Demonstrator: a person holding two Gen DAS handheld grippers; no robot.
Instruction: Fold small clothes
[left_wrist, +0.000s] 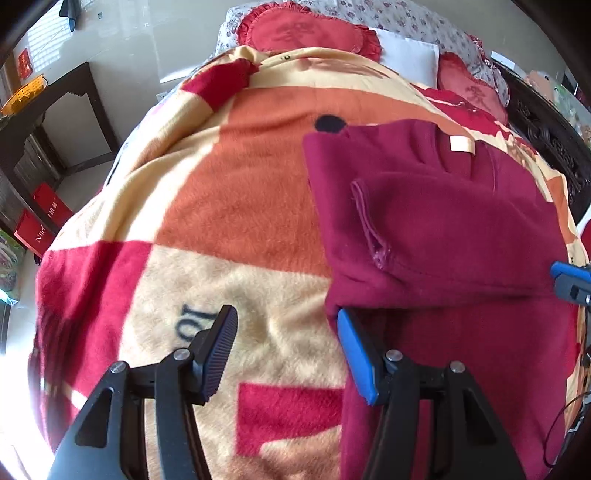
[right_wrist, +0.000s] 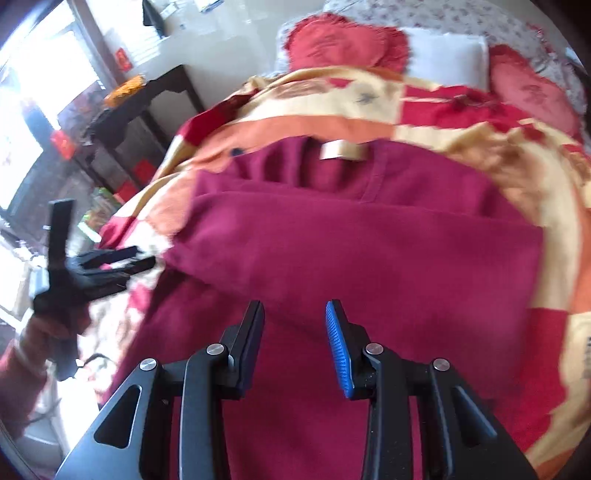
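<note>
I am hovering both grippers, left gripper and right gripper, jaws apart and empty, over the sweater. A careless grab is risking dragging the folded sleeve loose.

A bed is covered by a fleece blanket patterned in orange, cream and red. A maroon garment is laid flat on the blanket, partly folded. Beyond the garment, two red ruffled cushions and a white pillow are seen.
</note>
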